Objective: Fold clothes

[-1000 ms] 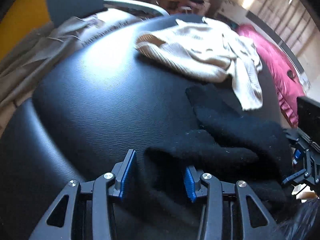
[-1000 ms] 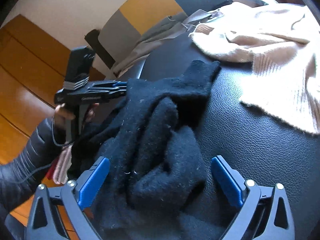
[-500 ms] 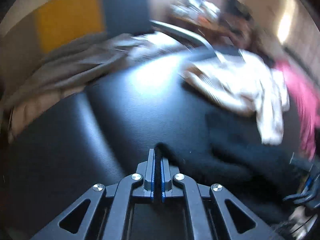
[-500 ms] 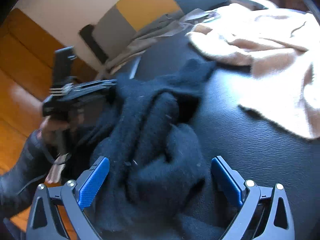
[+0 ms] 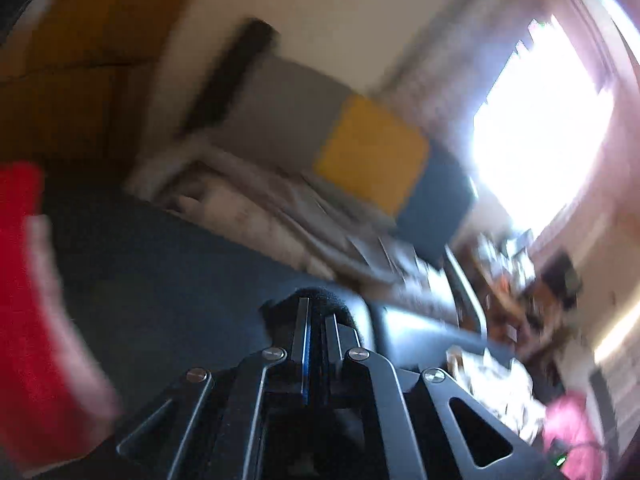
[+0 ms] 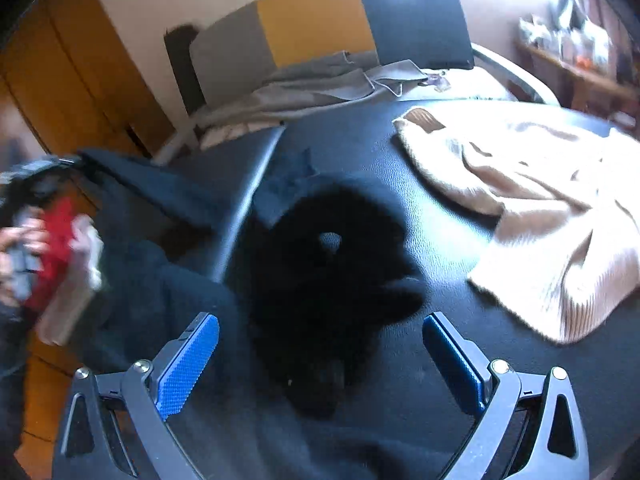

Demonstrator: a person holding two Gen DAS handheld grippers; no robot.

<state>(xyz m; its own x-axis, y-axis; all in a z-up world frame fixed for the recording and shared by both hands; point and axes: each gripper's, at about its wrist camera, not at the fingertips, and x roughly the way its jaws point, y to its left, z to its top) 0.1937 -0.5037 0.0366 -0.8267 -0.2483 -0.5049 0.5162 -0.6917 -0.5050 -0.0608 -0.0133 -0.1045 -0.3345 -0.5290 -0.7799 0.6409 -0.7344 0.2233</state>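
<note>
Two grippers: left gripper clamped on black knit, right gripper spread wide, empty. Knit looks soft, limp, draping; best pinched at edges.

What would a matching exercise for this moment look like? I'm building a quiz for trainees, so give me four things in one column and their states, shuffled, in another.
Things:
1. left gripper
2. right gripper
3. cream sweater
4. grey garment

States:
A. lying spread on the black surface, untouched
B. jaws wide apart over the black garment, not pressing on it
C. shut on a bit of black fabric
D. draped at the foot of the grey, yellow and dark panels

Pairs: 1-C, 2-B, 3-A, 4-D
</note>
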